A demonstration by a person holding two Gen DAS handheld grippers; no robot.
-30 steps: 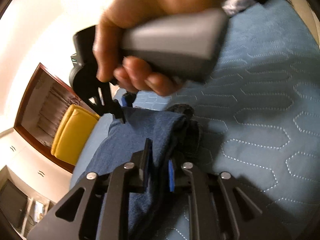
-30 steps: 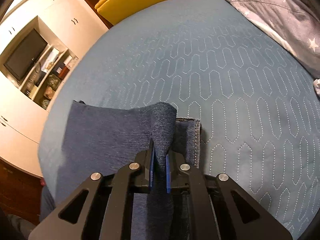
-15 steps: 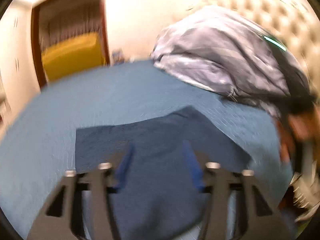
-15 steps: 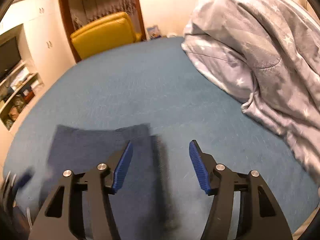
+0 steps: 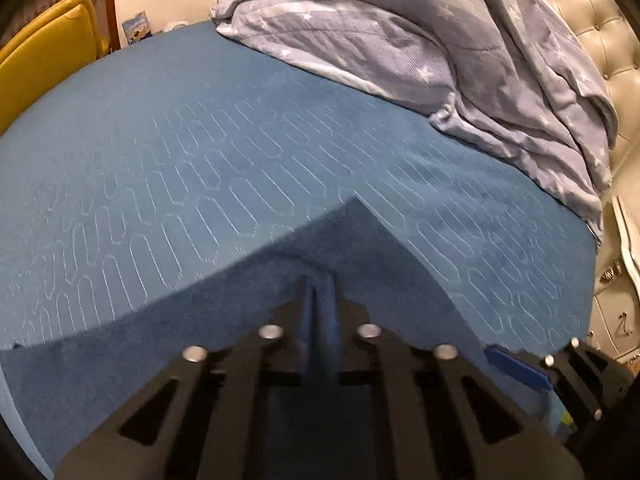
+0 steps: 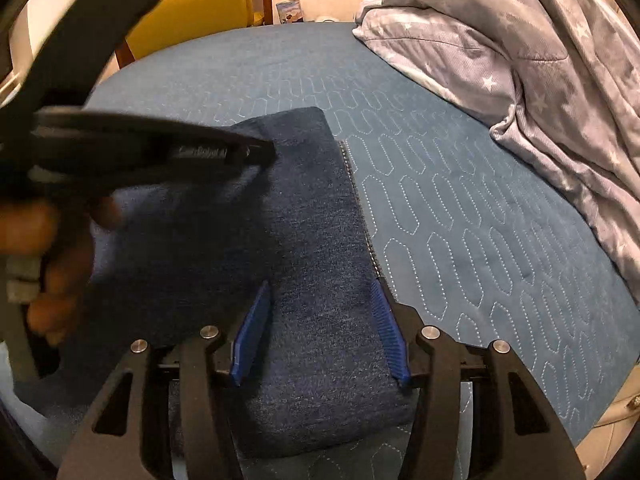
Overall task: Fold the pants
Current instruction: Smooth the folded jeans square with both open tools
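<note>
Dark blue denim pants bunch between the closed pads of the left gripper, which has just clamped a raised ridge; a shallow pinch could slip.

Right view: the right gripper hovers half-open, closing slightly, holding nothing above the folded pants running lengthwise away from it.

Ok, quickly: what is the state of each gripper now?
Left gripper: closed on the pants.
Right gripper: open, jaws just closing, pants between them, not gripped.
</note>
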